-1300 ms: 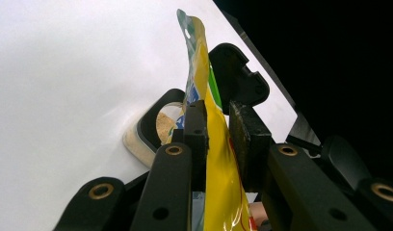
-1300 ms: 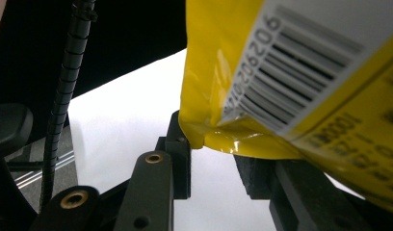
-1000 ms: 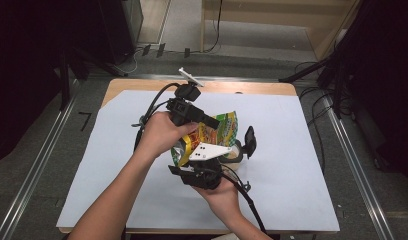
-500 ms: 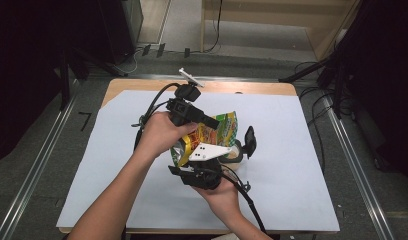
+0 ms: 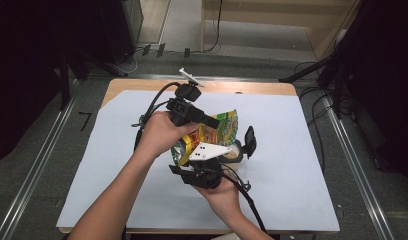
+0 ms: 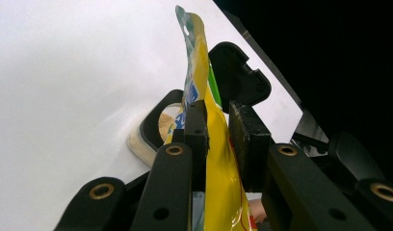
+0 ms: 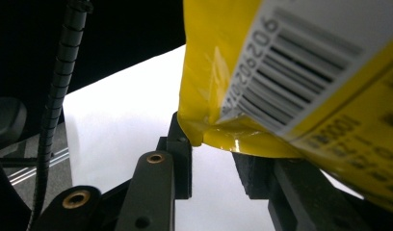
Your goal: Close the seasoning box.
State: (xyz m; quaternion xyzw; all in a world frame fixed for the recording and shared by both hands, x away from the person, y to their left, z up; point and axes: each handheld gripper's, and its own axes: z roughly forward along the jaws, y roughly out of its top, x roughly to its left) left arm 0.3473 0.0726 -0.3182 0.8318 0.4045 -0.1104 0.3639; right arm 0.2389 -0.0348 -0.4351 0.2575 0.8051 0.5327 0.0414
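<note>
We are seeing overhead light flooding the white bench [image 5: 302,165] while the surrounding room is sinking into darkness. Up close, the bench is glaring to blank white, and the yellow pouch [image 7: 281,72] is blurring, gleaming along its fold.

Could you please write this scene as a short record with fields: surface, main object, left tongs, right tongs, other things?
surface: white sheet on a wooden table
main object: yellow snack pouch, held up above the sheet
left tongs: shut on the yellow snack pouch, which stands between the pads
right tongs: at the pouch's lower corner; grip cannot be told
other things: small round container with a black hinged lid, lying on the sheet
</note>
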